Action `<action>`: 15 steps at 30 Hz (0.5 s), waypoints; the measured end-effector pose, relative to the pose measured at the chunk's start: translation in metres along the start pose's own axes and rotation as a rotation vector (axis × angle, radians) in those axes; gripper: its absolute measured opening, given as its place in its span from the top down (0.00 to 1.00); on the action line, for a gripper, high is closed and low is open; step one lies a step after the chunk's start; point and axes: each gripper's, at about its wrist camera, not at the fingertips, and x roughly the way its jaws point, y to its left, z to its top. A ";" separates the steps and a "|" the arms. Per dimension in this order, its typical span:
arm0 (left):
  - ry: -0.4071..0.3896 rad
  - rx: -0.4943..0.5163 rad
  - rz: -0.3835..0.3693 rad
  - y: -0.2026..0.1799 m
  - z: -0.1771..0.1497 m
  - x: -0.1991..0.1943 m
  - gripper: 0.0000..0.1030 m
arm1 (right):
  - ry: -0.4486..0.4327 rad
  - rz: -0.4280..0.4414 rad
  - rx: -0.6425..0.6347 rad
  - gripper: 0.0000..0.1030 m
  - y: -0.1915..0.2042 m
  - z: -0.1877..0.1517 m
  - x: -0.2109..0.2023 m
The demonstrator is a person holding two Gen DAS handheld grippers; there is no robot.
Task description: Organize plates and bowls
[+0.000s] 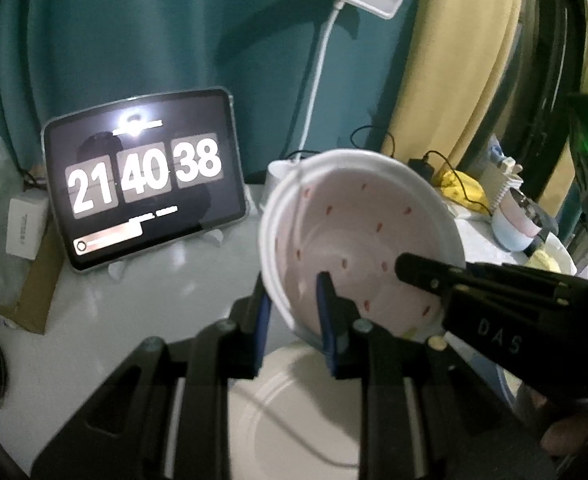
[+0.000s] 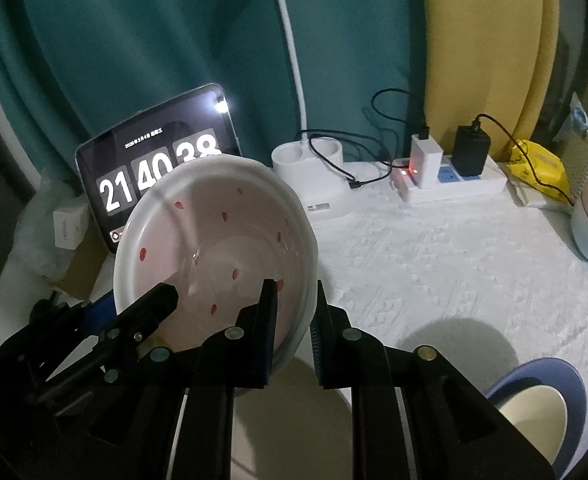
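Both-handed: left gripper (image 1: 294, 312) jaws nearly closed, clamped on the near rim of the white bowl (image 1: 358, 236) with red dots; right gripper (image 2: 294, 332) jaws likewise pinch the opposite rim. Bowl tilted, lifted off the table (image 2: 434, 260), between the two jaws. White plate (image 1: 294, 420) directly below them. Blue bowl (image 2: 542, 404) right of right jaws.

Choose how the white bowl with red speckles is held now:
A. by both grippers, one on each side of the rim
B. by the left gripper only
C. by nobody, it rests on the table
A: the left gripper and the right gripper each clamp the rim of the white bowl with red speckles, which is tilted.
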 end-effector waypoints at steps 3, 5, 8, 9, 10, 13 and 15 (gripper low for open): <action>-0.004 0.003 -0.003 -0.008 -0.001 -0.004 0.78 | -0.006 0.002 0.005 0.84 -0.007 -0.002 -0.008; -0.008 0.009 -0.006 -0.015 -0.001 -0.007 0.78 | -0.008 -0.005 0.005 0.84 -0.011 -0.003 -0.013; -0.013 0.016 -0.012 -0.025 -0.001 -0.011 0.78 | -0.017 -0.010 0.010 0.84 -0.019 -0.007 -0.022; -0.014 0.017 -0.014 -0.028 -0.002 -0.012 0.78 | -0.020 -0.011 0.012 0.84 -0.021 -0.007 -0.024; -0.015 0.019 -0.016 -0.032 -0.002 -0.013 0.78 | -0.023 -0.013 0.014 0.84 -0.024 -0.008 -0.027; -0.013 0.024 -0.023 -0.042 -0.004 -0.014 0.78 | -0.030 -0.021 0.018 0.84 -0.031 -0.011 -0.034; -0.013 0.029 -0.025 -0.048 -0.005 -0.015 0.78 | -0.035 -0.025 0.023 0.84 -0.037 -0.012 -0.039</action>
